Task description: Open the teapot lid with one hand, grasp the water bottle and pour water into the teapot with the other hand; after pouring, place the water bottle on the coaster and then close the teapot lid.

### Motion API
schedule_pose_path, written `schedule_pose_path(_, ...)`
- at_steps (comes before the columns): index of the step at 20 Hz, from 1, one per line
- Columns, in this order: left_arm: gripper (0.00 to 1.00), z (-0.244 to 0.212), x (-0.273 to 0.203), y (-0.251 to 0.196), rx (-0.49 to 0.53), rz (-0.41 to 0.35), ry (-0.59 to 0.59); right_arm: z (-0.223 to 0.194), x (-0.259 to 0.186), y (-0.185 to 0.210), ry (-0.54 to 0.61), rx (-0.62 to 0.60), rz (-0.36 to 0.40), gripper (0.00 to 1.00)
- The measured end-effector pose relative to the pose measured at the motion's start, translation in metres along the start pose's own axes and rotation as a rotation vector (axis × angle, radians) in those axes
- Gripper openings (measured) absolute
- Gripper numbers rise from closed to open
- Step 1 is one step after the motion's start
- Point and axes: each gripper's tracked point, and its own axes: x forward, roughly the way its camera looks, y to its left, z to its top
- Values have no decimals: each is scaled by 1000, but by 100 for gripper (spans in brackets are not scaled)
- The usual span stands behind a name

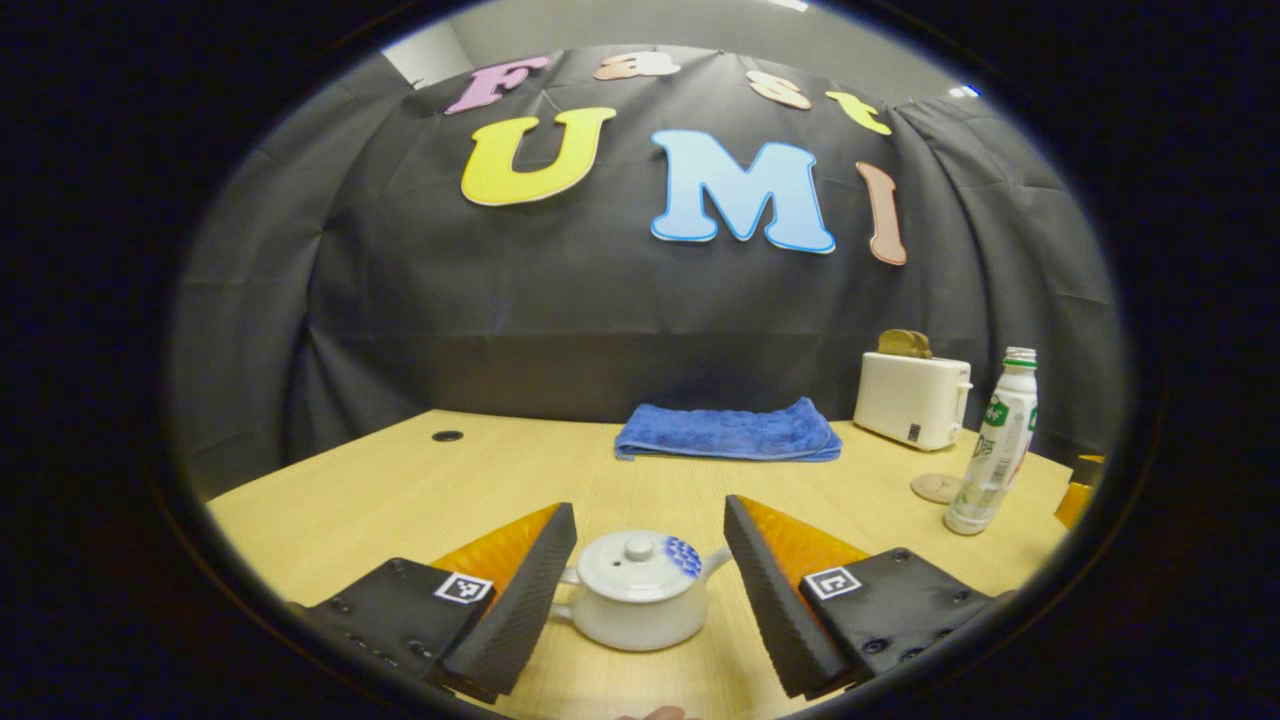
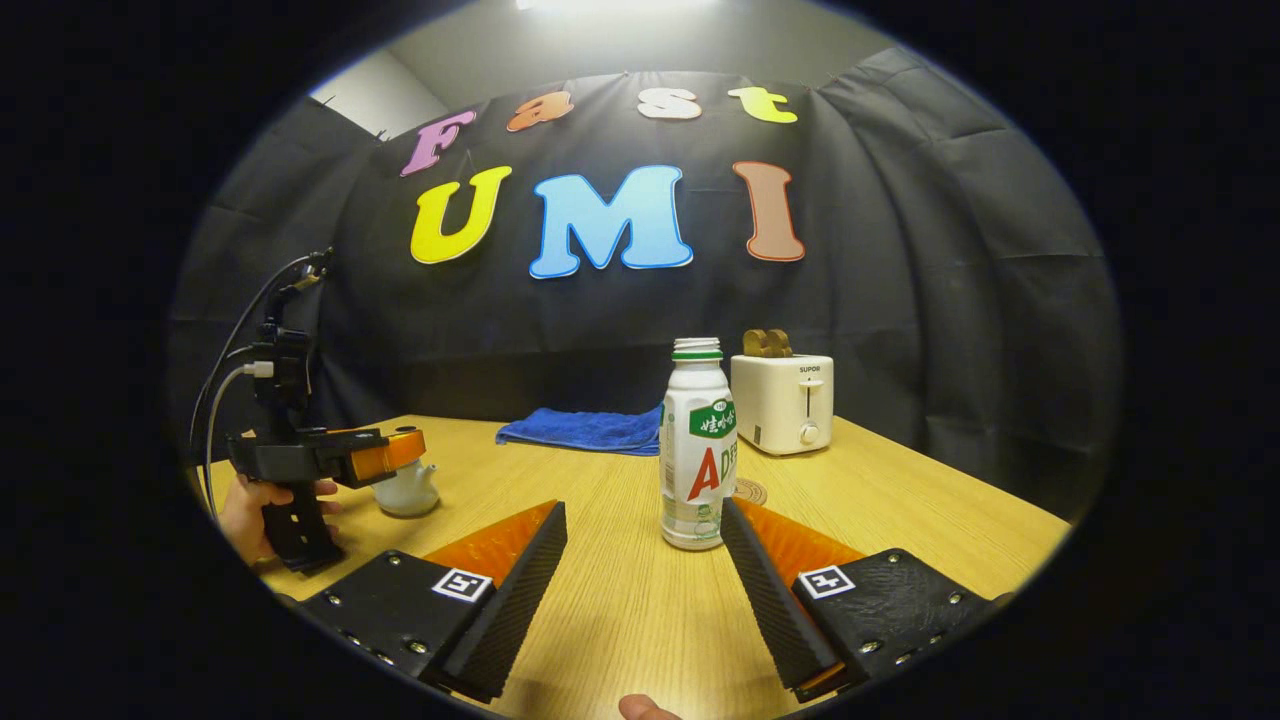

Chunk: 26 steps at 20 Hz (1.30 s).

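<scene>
A white teapot (image 1: 634,590) with its lid (image 1: 638,562) on sits on the wooden table, low between the spread fingers of my left gripper (image 1: 650,545), which is open and not touching it. The white water bottle (image 1: 993,441) stands upright, uncapped, to the right, next to a round coaster (image 1: 937,487). In the right gripper view the water bottle (image 2: 697,447) stands just ahead of my open right gripper (image 2: 645,545), closer to its right finger, with the coaster (image 2: 750,491) behind it. At the left there, a hand holds the left gripper (image 2: 385,452) over the teapot (image 2: 408,489).
A folded blue towel (image 1: 727,432) lies at the back of the table (image 1: 400,480). A white toaster (image 1: 911,398) stands at the back right. A small dark hole (image 1: 447,436) marks the tabletop at the far left. An orange object (image 1: 1078,490) peeks in at the right edge.
</scene>
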Motion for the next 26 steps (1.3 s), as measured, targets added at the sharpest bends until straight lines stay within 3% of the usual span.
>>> schedule_pose_path(4, 100, 4, 8, 1, 19, 3, -9, -2, 2, -4, 0, -10, -1, 95)
schedule_pose_path(6, 92, 4, 9, -3, 35, -2, -3, -2, 2, -4, 2, -12, 4, 96)
schedule_pose_path(13, 36, -1, 17, -5, 67, 14, 28, 3, -1, -5, -10, 13, 12, 95)
schedule_pose_path(16, 34, -2, 23, 2, 94, 49, 24, 9, -2, -8, -32, 23, 9, 96)
schedule_pose_path(17, 19, 0, 18, 0, 97, 39, 30, 8, -3, -9, -33, 25, 7, 95)
schedule_pose_path(21, 18, 2, 17, -1, 88, 22, 31, 12, -2, -9, -39, 27, 13, 95)
schedule_pose_path(22, 14, 4, 19, -1, 88, 21, 26, 15, -2, -11, -45, 13, 8, 95)
schedule_pose_path(23, 18, 4, 19, -1, 86, 17, 21, 17, -1, -14, -52, -5, -1, 95)
schedule_pose_path(26, 18, 15, 15, -4, 76, 7, 0, 24, 5, -26, -65, -42, -44, 96)
